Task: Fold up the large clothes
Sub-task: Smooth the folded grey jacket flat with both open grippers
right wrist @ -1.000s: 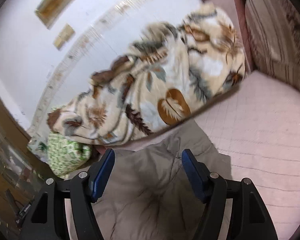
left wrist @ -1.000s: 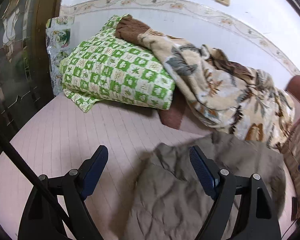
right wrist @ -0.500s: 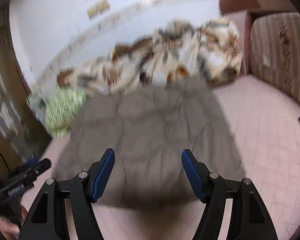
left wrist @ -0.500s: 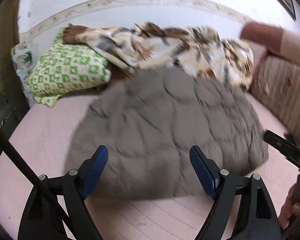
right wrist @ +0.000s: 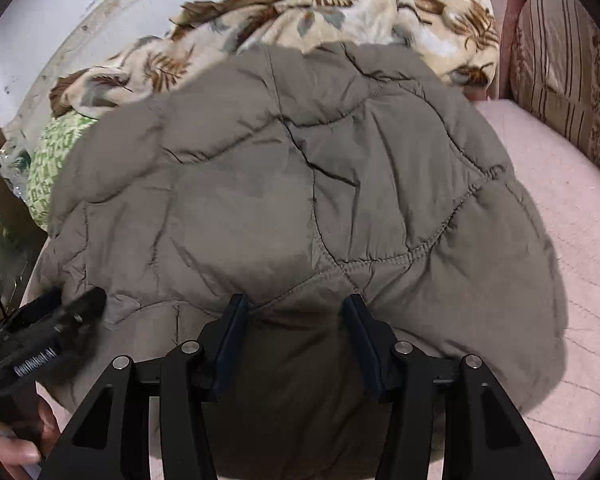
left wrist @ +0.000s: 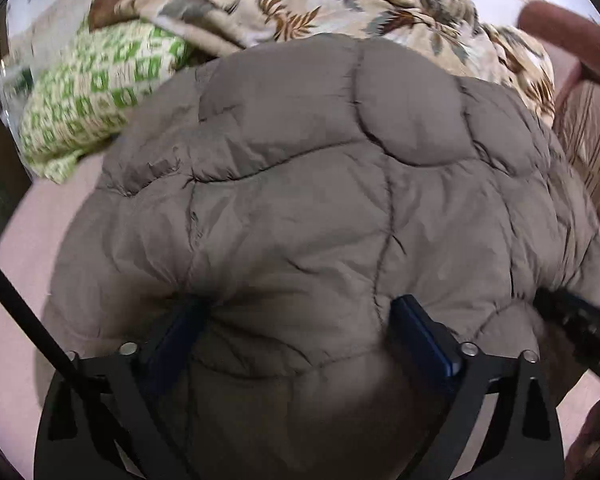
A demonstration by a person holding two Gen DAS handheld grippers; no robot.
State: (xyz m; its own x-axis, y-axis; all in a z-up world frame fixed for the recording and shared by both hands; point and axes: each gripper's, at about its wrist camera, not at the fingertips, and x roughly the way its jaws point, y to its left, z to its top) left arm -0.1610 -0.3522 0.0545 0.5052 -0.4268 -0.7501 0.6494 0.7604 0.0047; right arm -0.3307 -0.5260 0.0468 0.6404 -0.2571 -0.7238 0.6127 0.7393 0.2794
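A puffy grey-brown quilted jacket (left wrist: 320,200) lies spread on the pink bed sheet (left wrist: 24,240), its near edge toward me. My left gripper (left wrist: 298,304) is pushed down onto that edge. Its jaws are wide and still opening, with jacket fabric between them but not pinched. In the right wrist view the same jacket (right wrist: 280,180) fills the middle. My right gripper (right wrist: 296,300) is closing on a bunched fold of the near edge, and both pads touch the fabric. Each gripper shows in the other's view: the right gripper (left wrist: 572,320) and the left gripper (right wrist: 56,320).
A leaf-print blanket (left wrist: 340,12) is heaped behind the jacket, against the wall. A green checked pillow (left wrist: 96,92) lies at the back left. A striped sofa cushion (right wrist: 560,60) borders the bed on the right, with bare pink sheet (right wrist: 560,200) beside it. A person's hand (right wrist: 16,448) holds the left gripper.
Both grippers have dropped from above the bed down onto the jacket's near edge. The left jaws have widened and the right jaws have narrowed around the fabric.
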